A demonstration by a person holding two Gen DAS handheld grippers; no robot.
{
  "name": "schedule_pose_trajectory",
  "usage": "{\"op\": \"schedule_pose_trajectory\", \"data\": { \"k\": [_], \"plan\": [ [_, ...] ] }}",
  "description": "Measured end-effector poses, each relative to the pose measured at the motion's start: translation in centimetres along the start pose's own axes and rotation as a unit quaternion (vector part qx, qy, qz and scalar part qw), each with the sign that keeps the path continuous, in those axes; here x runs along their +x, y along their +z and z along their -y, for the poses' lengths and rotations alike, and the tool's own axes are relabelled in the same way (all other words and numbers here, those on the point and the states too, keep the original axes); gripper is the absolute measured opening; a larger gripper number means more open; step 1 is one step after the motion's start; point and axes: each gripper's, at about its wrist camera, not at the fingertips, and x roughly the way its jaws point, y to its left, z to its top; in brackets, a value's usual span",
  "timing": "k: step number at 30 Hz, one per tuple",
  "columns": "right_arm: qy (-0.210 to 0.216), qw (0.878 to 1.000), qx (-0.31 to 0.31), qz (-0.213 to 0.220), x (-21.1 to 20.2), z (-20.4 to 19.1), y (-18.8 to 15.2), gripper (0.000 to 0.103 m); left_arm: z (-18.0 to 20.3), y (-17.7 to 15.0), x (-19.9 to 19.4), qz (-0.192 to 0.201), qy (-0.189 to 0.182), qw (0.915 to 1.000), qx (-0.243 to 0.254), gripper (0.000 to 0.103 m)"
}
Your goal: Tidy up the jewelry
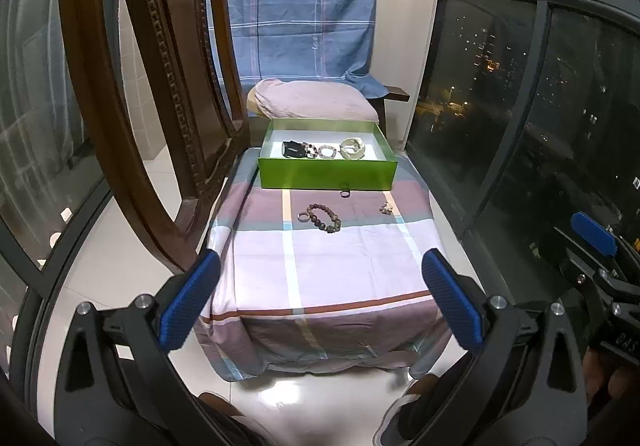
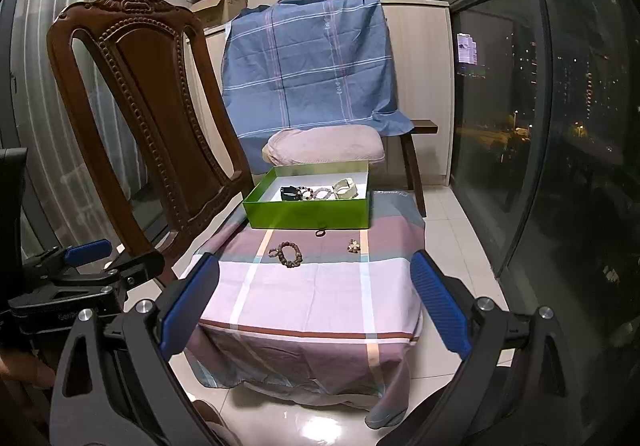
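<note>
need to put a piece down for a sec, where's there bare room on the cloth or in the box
The near half of the checked cloth, between its front edge and the bead bracelet, is bare. The green box has bare floor along its far wall. The strip just before the box is crowded.

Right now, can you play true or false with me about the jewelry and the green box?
1. The green box has jewelry inside. True.
2. The brown bead bracelet is in the box. False: it lies on the checked cloth, in front of the box.
3. The left gripper is holding a ring. False: it is open and holds nothing.
4. The right gripper is open. True.
5. A small ring lies on the cloth, close to the box's front. True.
</note>
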Motion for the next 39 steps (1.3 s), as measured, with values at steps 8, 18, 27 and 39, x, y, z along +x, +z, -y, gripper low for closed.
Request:
{"op": "schedule_pose_trajectory", "data": {
  "k": [8, 18, 27, 39],
  "plan": [
    [0.002, 1.000, 0.001, -0.003, 0.2, 0.1, 0.0, 0.094, 0.0, 0.1, 0.2, -0.004, 0.001, 1.0000, 0.001, 0.099],
    [0.001, 1.000, 0.006, -0.012, 1.3, 0.4, -0.2, 0.094, 0.3, 0.2, 1.3, -0.014, 0.000, 0.9999, 0.003, 0.099],
    [-0.013, 0.999, 0.020, -0.038, 4.7, 2.4, -0.9, 0.094, 0.2, 0.8, 10.7, -0.070, 0.011, 0.9970, -0.031, 0.091],
    [-0.008, 0.996, 0.028, -0.088, 10.8, 5.4, -1.9, 0.094, 0.8, 1.8, 24.0, -0.142, 0.044, 0.9861, -0.074, 0.072]
  ]
}}
